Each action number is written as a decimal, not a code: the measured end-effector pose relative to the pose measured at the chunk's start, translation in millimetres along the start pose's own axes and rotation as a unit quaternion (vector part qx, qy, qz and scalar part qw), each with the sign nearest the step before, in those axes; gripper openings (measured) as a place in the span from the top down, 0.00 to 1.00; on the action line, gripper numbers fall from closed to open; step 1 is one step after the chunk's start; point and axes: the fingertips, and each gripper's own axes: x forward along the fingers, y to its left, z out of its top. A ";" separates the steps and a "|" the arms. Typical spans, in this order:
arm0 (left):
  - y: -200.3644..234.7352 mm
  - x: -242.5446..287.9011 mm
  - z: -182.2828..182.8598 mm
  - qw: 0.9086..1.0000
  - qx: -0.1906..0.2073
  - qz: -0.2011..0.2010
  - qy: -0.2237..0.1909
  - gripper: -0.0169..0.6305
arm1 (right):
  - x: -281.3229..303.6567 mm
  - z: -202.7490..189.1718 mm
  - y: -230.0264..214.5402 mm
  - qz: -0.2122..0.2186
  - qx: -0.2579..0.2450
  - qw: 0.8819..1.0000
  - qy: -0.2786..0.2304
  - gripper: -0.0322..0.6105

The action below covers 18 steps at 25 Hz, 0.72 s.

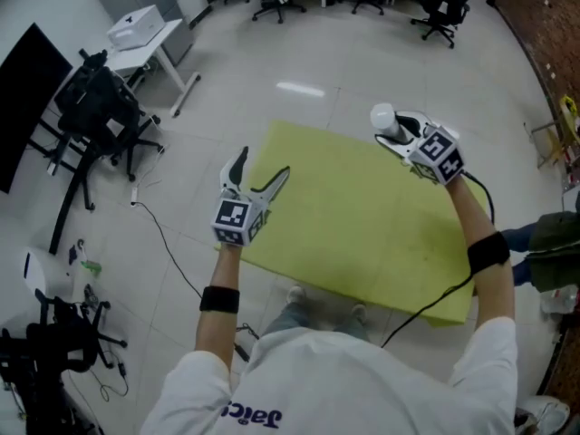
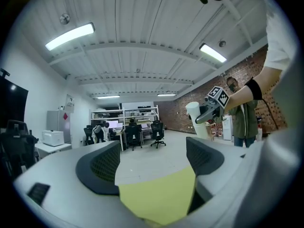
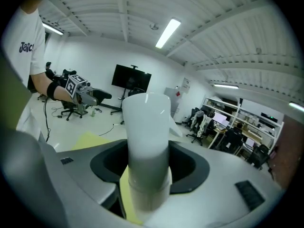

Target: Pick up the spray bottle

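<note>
The white spray bottle is up in the air above the far right part of the yellow-green table, with my right gripper shut on it. In the right gripper view the bottle stands upright between the two dark pads, filling the gap of the right gripper. My left gripper hovers over the table's left edge, open and with nothing in it. The left gripper view looks out level through the left gripper and shows the held bottle at the right.
A white desk bearing a box stands at the back left, beside a black chair and a dark screen. Cables run over the floor. More office chairs line the back. A person in a green jacket stands at the right.
</note>
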 end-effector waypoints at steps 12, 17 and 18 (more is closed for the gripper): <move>-56.4 34.8 30.0 0.997 0.024 -0.075 -0.016 0.29 | -164.7 -63.2 -34.7 -0.146 0.080 0.986 -0.001 0.56; -70.4 35.9 41.2 0.995 0.026 -0.089 -0.025 0.31 | -223.1 -93.6 -27.9 -0.198 0.118 0.973 -0.012 0.56; -72.6 35.4 42.1 0.995 0.025 -0.092 -0.025 0.31 | -232.4 -97.9 -24.9 -0.209 0.125 0.970 -0.014 0.56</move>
